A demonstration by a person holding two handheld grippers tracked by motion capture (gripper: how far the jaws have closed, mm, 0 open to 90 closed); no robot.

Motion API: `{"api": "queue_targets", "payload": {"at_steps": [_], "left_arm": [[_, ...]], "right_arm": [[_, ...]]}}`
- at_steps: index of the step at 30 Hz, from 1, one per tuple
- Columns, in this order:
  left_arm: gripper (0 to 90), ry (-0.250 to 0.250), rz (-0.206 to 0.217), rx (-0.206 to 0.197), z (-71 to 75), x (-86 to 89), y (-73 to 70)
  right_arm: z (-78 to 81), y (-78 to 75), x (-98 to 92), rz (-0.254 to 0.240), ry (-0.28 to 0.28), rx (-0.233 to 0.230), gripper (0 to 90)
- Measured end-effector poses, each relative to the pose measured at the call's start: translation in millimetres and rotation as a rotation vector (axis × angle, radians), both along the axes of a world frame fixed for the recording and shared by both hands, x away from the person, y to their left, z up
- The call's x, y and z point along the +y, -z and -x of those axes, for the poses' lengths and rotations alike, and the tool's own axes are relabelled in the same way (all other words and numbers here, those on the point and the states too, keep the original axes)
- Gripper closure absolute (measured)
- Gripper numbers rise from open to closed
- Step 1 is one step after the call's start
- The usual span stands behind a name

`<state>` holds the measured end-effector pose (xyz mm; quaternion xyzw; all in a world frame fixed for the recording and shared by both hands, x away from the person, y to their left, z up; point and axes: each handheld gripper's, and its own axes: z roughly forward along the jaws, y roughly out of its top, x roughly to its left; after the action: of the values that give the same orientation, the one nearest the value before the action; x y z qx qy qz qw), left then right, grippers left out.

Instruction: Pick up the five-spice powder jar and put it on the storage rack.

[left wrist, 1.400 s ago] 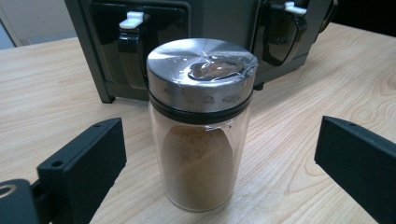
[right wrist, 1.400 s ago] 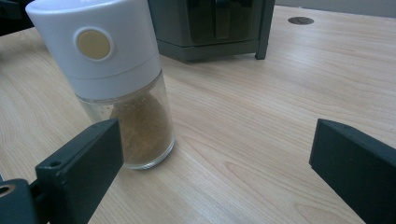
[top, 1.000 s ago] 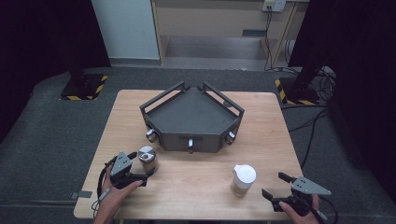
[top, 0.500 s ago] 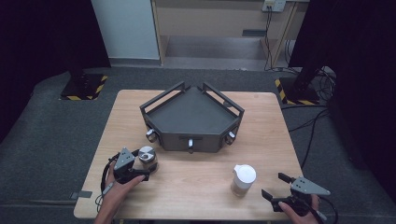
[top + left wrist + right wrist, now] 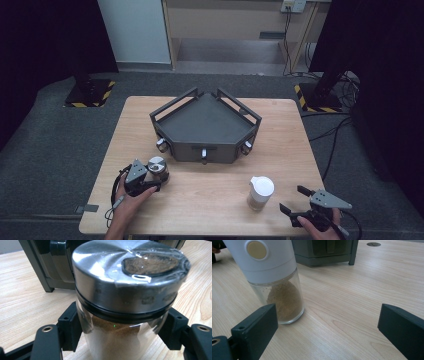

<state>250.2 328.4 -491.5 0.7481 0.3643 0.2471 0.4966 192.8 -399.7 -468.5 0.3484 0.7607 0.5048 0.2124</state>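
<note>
I have the left claw (image 5: 159,179) clenched on the steel-lidded jar (image 5: 157,168); its jaws have just been closing, and in the left gripper view the pads (image 5: 70,327) sit against the glass on both sides, just under the lid's black seal. The jar stands upright on the bench (image 5: 210,200), near the front left, just ahead of the dark grey tray (image 5: 207,125).

My main worry is the grip itself. Smooth round glass against flat pads gives little contact, so if I lift sharply the jar may slide down or twist between them. The brown powder inside makes it heavier low down, and a tilt of my wrist could swing it.

The tray is the second risk. Its near corner and the knob (image 5: 162,145) there stand close behind the jar, so a careless move forward could knock the lid against the frame.

My right claw (image 5: 295,199) is released, jaws wide apart, resting at the front right of the bench. The white-capped shaker (image 5: 261,192) stands just to its left, outside the jaws as the right gripper view shows it (image 5: 274,277). A sideways drift of that hand could tip this tall, narrow thing over, and I cannot tell how well its cap is seated.
</note>
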Motion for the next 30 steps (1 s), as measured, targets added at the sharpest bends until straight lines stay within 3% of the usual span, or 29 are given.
{"api": "queue_targets", "payload": {"at_steps": [13,30], "left_arm": [[30.4,0.015,-0.001,-0.043,13.4,4.2,-14.5],[30.4,0.071,-0.015,-0.057,18.0,8.4,-27.3]], "right_arm": [[-1.2,-0.4,1.4,0.013,-0.006,-0.001,3.5],[-2.2,-1.2,1.7,0.019,-0.006,-0.002,3.6]]}}
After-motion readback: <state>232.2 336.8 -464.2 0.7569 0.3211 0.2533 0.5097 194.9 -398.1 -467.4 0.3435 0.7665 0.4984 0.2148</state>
